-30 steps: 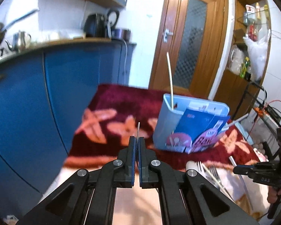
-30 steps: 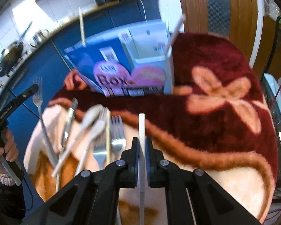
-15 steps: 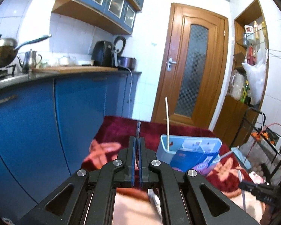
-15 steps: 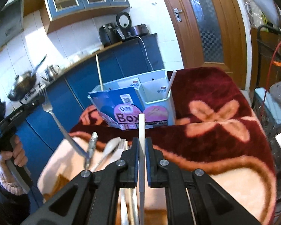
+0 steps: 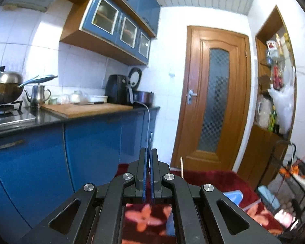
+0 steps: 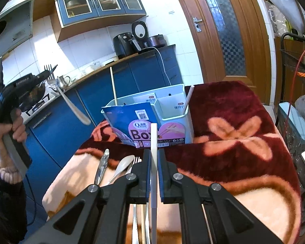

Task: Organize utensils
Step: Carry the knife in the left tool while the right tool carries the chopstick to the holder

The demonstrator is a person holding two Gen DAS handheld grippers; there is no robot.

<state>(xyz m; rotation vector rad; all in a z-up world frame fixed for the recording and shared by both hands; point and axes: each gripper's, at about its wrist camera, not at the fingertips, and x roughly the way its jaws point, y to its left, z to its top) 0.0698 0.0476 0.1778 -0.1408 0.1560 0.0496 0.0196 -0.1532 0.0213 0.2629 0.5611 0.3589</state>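
Observation:
My left gripper is shut on a metal fork, seen edge-on as a thin strip between the fingers. From the right wrist view the left gripper is raised high at the left with the fork hanging handle-down. My right gripper is shut on a white chopstick, low over the table in front of the pale blue utensil box. The box holds a wooden chopstick and a white chopstick. Loose spoon, knife and forks lie on the blanket.
A red flowered blanket covers the table. Blue kitchen cabinets and a counter with pots stand to the left. A wooden door is behind. A wire rack and a blue-lidded bin stand at the right.
My left gripper has lifted the fork up high and tilted upward, away from the table. My right gripper has levelled out with the white chopstick, facing the box.

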